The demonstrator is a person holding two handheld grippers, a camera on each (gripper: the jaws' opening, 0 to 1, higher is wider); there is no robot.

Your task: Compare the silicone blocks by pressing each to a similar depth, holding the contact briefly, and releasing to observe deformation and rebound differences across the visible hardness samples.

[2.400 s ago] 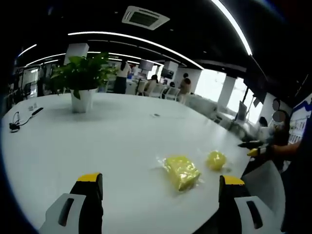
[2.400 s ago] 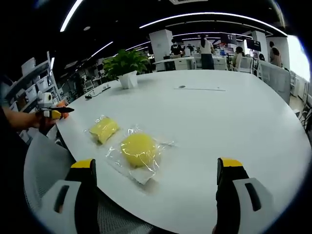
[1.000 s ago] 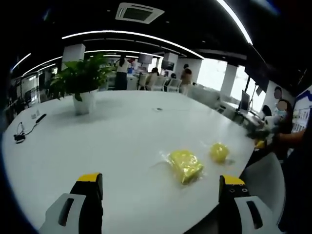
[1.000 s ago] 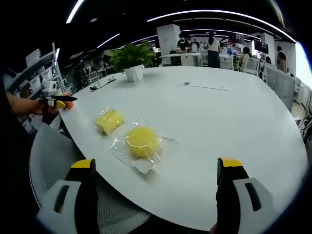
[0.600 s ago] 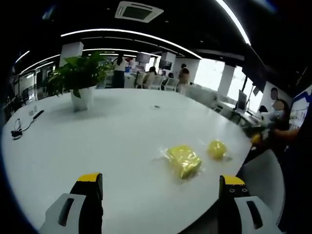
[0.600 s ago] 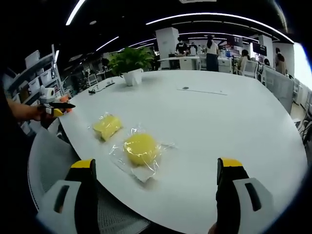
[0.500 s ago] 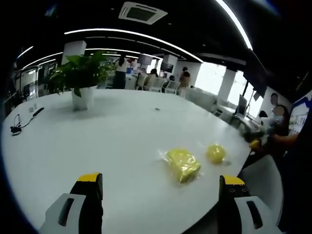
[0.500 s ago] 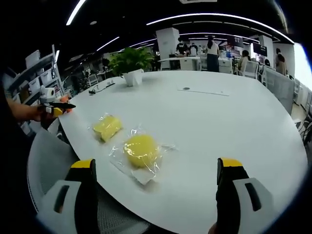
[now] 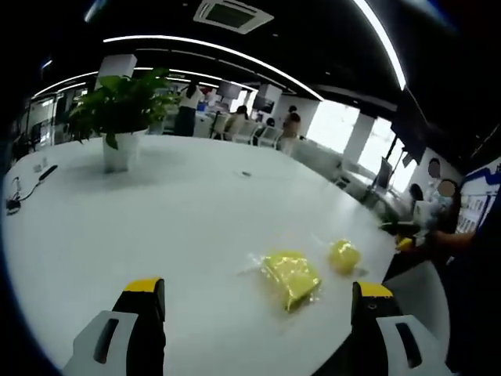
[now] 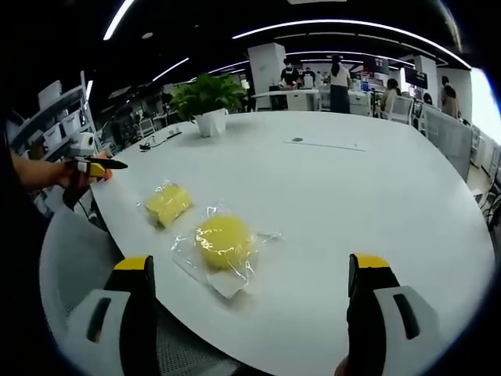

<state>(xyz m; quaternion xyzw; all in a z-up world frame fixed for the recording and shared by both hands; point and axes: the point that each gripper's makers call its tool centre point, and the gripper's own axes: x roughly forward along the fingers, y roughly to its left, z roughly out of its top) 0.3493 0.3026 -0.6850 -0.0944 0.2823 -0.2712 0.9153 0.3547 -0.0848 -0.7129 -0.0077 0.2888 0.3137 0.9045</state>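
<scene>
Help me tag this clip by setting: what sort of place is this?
Most likely an open-plan office: a big white meeting table with a potted plant, desks with people behind it, strip lights and a ceiling air-conditioning unit.

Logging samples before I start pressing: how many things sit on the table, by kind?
Yellow silicone blocks in clear plastic bags: 2, a round one and a squarish one
Potted green plant in a white pot: 1
Total: 3
</scene>
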